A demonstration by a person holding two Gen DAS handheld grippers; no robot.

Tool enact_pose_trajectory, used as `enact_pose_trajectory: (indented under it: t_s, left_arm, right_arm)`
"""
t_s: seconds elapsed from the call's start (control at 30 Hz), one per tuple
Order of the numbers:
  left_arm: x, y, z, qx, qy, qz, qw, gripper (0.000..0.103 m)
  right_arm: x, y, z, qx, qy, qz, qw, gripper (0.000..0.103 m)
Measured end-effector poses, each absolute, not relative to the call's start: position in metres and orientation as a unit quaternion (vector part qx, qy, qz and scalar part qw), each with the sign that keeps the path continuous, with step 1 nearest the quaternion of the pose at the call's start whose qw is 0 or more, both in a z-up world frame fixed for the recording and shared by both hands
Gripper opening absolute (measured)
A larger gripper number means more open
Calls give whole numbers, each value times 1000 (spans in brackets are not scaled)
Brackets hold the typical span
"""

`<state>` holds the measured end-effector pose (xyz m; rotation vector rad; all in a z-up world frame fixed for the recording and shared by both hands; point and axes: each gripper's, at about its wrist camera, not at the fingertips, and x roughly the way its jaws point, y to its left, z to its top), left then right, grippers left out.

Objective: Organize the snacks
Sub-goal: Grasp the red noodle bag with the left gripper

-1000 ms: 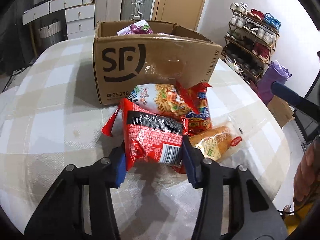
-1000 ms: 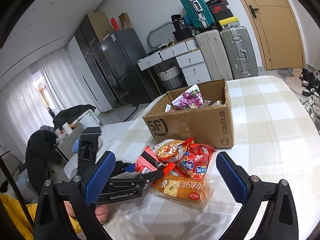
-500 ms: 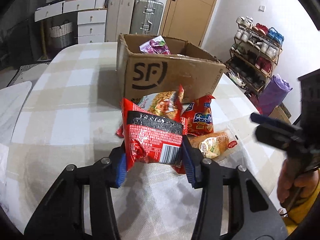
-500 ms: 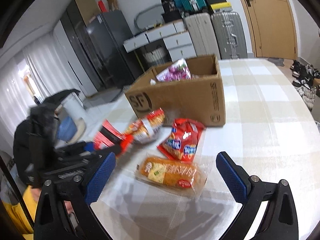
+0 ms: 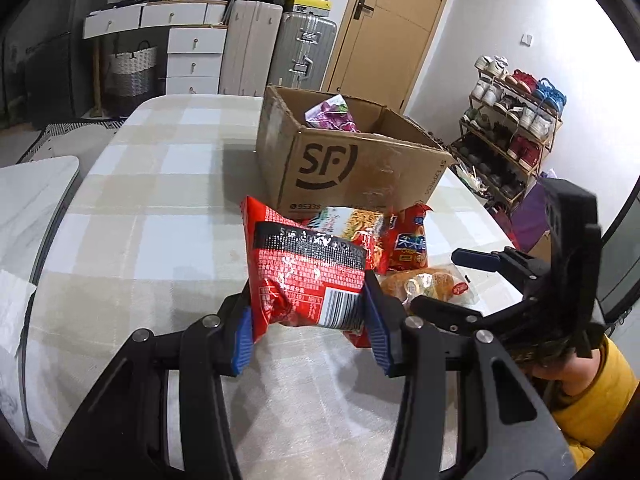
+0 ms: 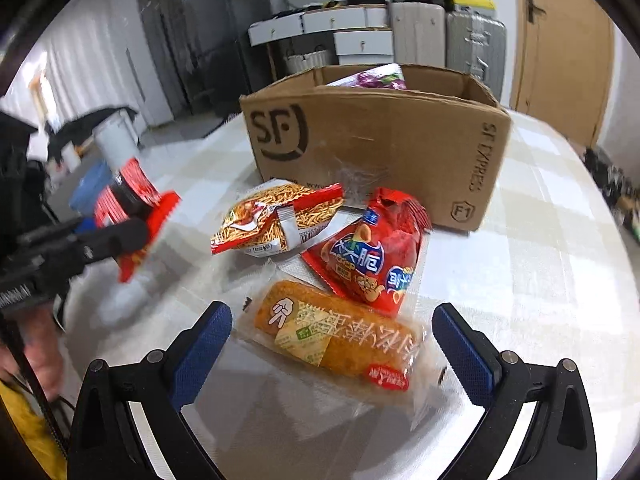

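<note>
While the left claw (image 5: 308,320) clamps a red noodle packet (image 5: 304,276) by its lower edge, barcode side toward the camera, the packet hangs clear of the table (image 5: 160,240). Just beyond it and slightly to the right lie three more snacks. Nearest the right claw (image 6: 330,344), whose blue pads stand wide apart, is a bread roll in clear wrap (image 6: 340,340); it lies flat on the table between and just ahead of the two fingers, touched by neither. Past the roll, a red crisp bag (image 6: 368,256) overlaps the roll's wrapper, and to its left a noodle snack bag (image 6: 276,220) lies beside it, their edges touching. Farther on, close behind these two bags, stands an open cardboard box (image 6: 380,148) printed with "SF". Inside it a purple packet (image 5: 332,114) pokes above the rim. From the right claw's view, the held red packet appears blurred off to the left, raised above the checked tablecloth.
</note>
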<state>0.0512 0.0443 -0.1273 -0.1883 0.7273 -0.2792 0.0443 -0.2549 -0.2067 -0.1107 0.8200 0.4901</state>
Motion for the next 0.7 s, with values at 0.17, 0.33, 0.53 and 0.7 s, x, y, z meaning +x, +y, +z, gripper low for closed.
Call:
enact_pose_trajectory:
  t_s: [0.17,0.33,0.53,0.7]
  left_arm:
    - [46,55,-129,-103,355,-131,920,44]
    - [43,59,-130,-110,354,-128,920,44]
    - [40,60,-128,-113,354,-127,920,44]
    - [38,60,-128,-112,354,-124,920,44]
  right_arm:
    - [51,-241,-219,-100,414,246,871,102]
    - [41,-232,-227,-131,419,264,859,91]
    - [29,-227,-235,-145,432,293,841,58]
    - [30,-221,-234,-160,421,299,841,58]
